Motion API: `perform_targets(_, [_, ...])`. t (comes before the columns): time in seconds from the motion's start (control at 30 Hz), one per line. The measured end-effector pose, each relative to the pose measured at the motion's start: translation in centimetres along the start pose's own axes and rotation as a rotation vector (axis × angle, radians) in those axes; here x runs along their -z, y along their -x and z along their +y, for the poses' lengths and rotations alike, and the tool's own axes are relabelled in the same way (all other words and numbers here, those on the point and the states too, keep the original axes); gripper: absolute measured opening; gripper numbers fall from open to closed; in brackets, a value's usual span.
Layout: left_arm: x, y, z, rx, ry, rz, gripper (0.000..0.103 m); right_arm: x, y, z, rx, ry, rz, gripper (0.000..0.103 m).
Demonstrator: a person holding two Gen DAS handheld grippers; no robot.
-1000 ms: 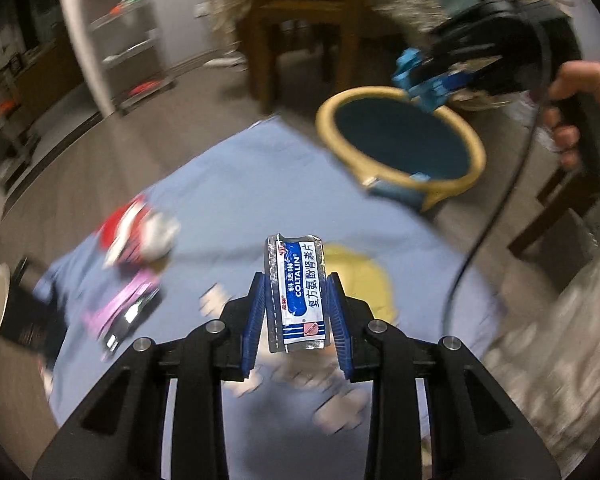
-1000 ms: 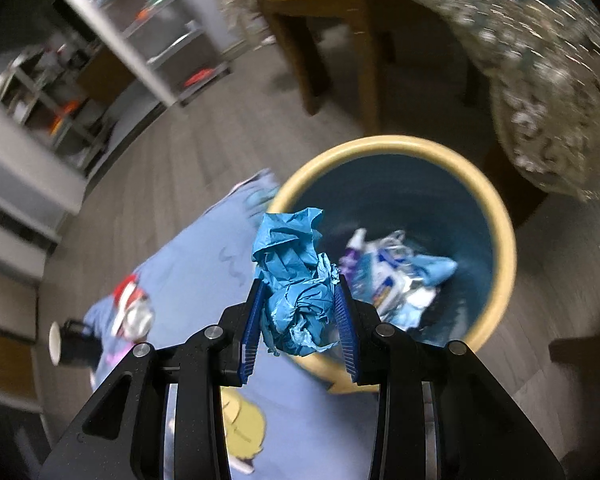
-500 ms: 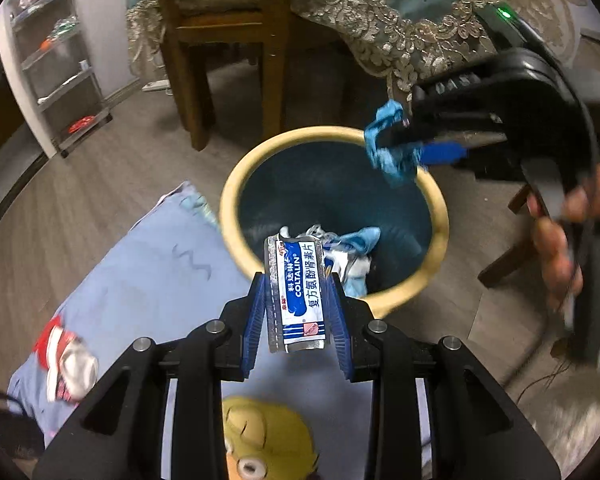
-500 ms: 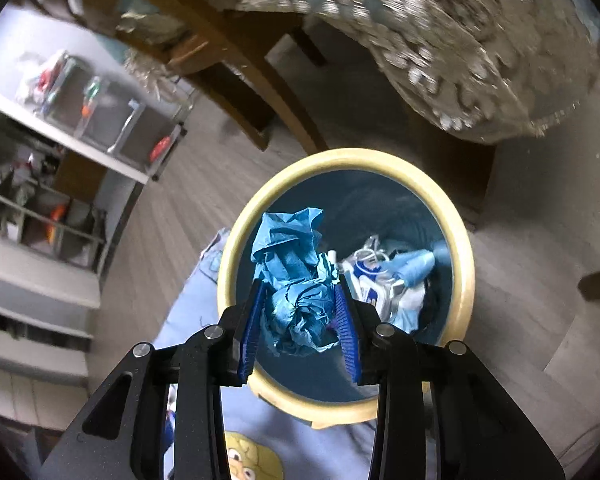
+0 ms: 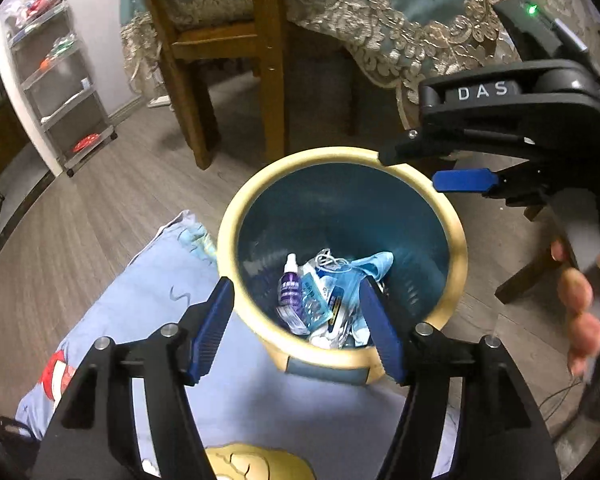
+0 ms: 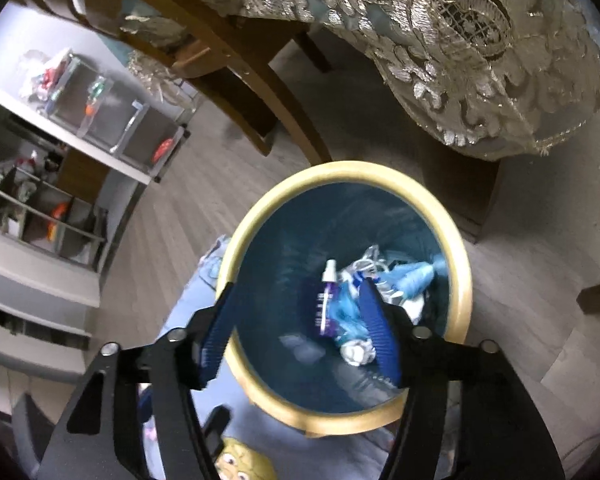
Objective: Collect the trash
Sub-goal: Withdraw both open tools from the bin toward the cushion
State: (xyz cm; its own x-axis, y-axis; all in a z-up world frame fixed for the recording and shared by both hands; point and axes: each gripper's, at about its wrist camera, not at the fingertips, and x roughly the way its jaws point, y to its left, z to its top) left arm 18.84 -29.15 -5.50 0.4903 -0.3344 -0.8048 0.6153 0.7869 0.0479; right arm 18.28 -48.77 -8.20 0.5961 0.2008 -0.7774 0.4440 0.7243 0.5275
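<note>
A round bin with a yellow rim (image 5: 236, 216) and blue inside stands on the floor at the edge of a light blue cloth (image 5: 148, 304). It holds a pile of trash (image 5: 324, 300): a purple spray bottle (image 5: 291, 286), blue crumpled paper, wrappers. My left gripper (image 5: 298, 320) is open and empty above the bin's near rim. My right gripper (image 6: 300, 328) is open and empty over the bin (image 6: 460, 264); it also shows at the right of the left wrist view (image 5: 432, 168). The trash pile (image 6: 356, 304) lies below it.
A wooden chair (image 5: 228, 64) and a table with a lace-edged cloth (image 5: 400, 28) stand just behind the bin. A shelf rack (image 5: 60, 84) stands at the back left. A red and white item (image 5: 56, 372) and a yellow cartoon print (image 5: 256, 462) are on the cloth.
Both grippers have opened over the bin. The medicine wrapper has left my left gripper and the blue crumpled paper has left my right gripper; both now lie in the bin.
</note>
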Motion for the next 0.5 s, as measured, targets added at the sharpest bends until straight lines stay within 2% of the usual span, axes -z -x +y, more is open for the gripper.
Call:
perform_targets(0.03, [0.2,0.3,0.2,0.0,0.005,-0.003,0.071,0.1,0.0,0.1,0.0,0.001,0.004,0.069])
perform_targets(0.1, [1.3,1.6,1.2,-0.009,0.035,-0.022,0.083,0.1,-0.2,0.6,-0.002,0.02,0.01,0.082])
perform_targets(0.2, [2.9,3.5,3.1,-0.014,0.092,-0.034,0.088,0.3,0.2,2.8,0.012,0.118,-0.019,0.093])
perform_targets(0.3, [5.0,5.9,5.2,-0.049,0.131,-0.05,0.096,1.1,0.6,5.3,0.023,0.219,-0.031,0.095])
perform_targets(0.4, [7.2,8.3,7.6,-0.102,0.129,-0.05,0.097,2.0,0.7,7.8,0.046,0.306,-0.039,0.097])
perform_targets(0.5, [10.1,10.8,10.9,-0.188,0.133,-0.001,0.097,3.3,1.5,10.9,0.05,0.406,-0.083,0.098])
